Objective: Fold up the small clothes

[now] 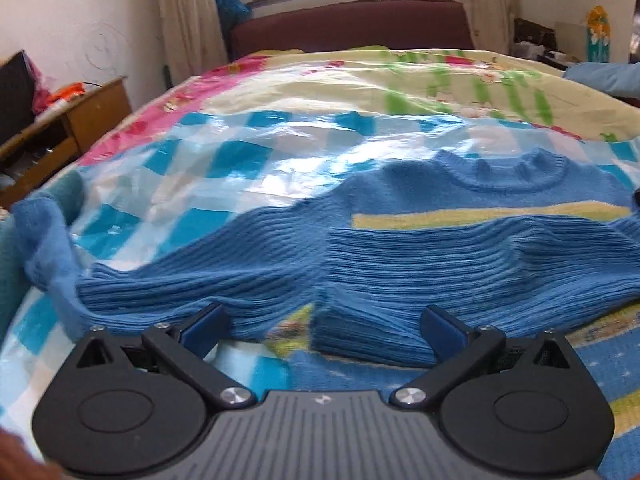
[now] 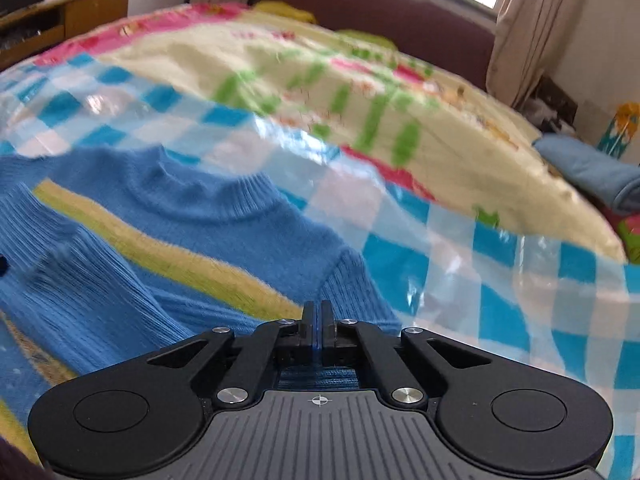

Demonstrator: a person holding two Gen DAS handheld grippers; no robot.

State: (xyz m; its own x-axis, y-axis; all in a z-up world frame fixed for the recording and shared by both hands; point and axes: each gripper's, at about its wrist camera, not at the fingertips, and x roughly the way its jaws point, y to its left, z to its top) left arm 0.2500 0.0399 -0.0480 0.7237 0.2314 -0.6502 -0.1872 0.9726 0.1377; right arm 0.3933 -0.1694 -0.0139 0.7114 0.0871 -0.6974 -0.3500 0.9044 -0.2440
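A small blue knit sweater (image 1: 400,248) with a yellow stripe lies on a blue-and-white checked plastic sheet (image 1: 224,152) on the bed. Its collar points toward the headboard. One ribbed sleeve is folded across the body. My left gripper (image 1: 322,326) is open, its fingers straddling the sweater's near edge where the sleeve meets the body. In the right wrist view the sweater (image 2: 168,216) fills the left side. My right gripper (image 2: 317,312) is shut on blue knit fabric at the sweater's right sleeve; blue knit shows between and behind the fingers.
A floral quilt (image 1: 400,80) covers the far bed up to a dark red headboard (image 1: 352,28). A wooden desk (image 1: 68,128) stands left of the bed. A folded light blue garment (image 2: 592,172) lies at the bed's right edge.
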